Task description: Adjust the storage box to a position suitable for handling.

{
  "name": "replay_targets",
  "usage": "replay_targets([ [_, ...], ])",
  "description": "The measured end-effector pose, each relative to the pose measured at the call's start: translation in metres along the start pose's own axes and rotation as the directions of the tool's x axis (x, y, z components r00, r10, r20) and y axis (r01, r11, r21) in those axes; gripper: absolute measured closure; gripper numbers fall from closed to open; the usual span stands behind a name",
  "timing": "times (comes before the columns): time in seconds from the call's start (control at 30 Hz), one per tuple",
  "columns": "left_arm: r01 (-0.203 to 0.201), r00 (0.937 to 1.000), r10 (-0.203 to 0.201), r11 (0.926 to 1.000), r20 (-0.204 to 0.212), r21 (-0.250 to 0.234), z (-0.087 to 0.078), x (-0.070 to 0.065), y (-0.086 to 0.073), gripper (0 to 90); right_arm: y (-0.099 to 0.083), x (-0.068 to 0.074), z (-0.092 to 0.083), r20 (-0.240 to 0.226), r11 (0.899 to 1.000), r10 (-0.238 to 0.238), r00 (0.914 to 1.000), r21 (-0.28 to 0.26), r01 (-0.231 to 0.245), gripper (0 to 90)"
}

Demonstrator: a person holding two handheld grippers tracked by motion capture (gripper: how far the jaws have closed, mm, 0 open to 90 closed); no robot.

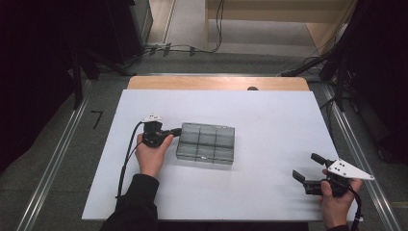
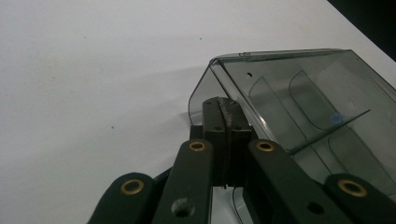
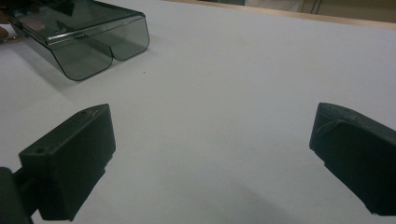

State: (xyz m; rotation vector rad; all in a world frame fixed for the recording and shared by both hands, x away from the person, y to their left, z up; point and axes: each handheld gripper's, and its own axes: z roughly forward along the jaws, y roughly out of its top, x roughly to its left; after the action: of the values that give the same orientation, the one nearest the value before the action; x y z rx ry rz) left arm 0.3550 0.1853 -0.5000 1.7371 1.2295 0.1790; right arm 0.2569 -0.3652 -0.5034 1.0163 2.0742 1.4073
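I have the left tongs [image 1: 176, 131] pressed shut against the left edge of the smoky clear compartment box [image 1: 207, 143] near the middle of the white worktop [image 1: 269, 120], while my right tongs [image 1: 308, 168] rest wide and empty, well apart.

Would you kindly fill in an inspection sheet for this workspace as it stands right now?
Surface: white board on a wooden table.
Job's things: smoky clear compartment box, lid closed, left of centre.
Clutter: nothing seen.
Grippers: left gripper shut, tips against the box's left end; whether it pinches an edge, I cannot tell. Right gripper open, nothing between its jaws, near the board's right front corner, apart from the box.
Cables: left gripper's cable trails toward the person; floor cables beyond the table.
Surroundings: grey floor, metal rails, dark stands.
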Motion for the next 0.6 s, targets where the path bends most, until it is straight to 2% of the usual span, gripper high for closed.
replay_targets([
  [0.3, -0.018, 0.9995, 0.017, 0.9997, 0.027, 0.014, 0.007, -0.011, 0.0, 89.7, 0.0, 0.0, 0.001, -0.002, 1.0, -0.009, 1.0, -0.001, 0.009, 0.0],
  [0.6, -0.053, 0.9966, 0.051, 0.9983, 0.065, 0.026, 0.016, -0.033, -0.002, 89.7, 0.0, 0.0, 0.001, 0.0, 1.0, -0.009, 1.0, 0.001, 0.009, 0.0],
])
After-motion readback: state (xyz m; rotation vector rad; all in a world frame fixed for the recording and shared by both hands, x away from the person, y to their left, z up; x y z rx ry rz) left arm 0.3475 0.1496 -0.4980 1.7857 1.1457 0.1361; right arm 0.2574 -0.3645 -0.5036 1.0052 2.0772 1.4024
